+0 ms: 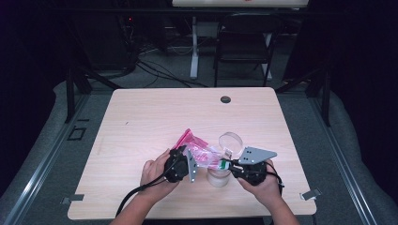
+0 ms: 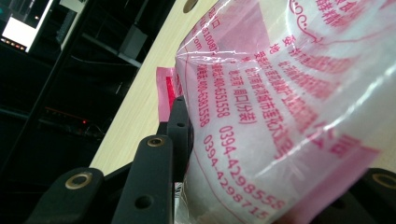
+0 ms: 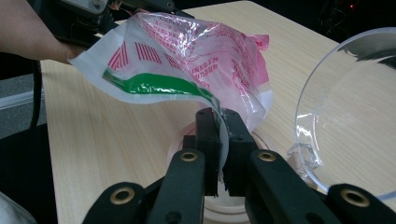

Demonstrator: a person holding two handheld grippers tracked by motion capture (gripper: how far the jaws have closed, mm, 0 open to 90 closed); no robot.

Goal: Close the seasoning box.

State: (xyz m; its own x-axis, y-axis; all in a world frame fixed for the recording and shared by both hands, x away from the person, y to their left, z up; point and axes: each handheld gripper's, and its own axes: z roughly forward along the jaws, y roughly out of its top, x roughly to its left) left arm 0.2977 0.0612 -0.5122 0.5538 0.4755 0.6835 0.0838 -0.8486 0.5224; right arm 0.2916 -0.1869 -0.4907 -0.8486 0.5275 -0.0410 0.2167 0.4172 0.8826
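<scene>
A pink and white plastic bag (image 1: 202, 151) with red print and a green stripe hangs between my two grippers above the table. My left gripper (image 1: 187, 158) grips its left side; in the left gripper view the bag (image 2: 280, 93) bulges against the black finger (image 2: 180, 130) and hides the other one. My right gripper (image 3: 219, 126) is shut on the bag's thin lower edge (image 3: 196, 60). Under that edge stands a pale round jar (image 1: 218, 177), its mouth (image 3: 219, 205) just below my right jaws. Its clear lid (image 3: 345, 116) stands open at the right.
The light wooden table (image 1: 141, 117) has a dark cable hole (image 1: 225, 99) near its far edge. A black folding chair (image 1: 244, 42) and a white table leg (image 1: 194, 47) stand beyond it. Metal clips (image 1: 310, 194) sit at the near corners.
</scene>
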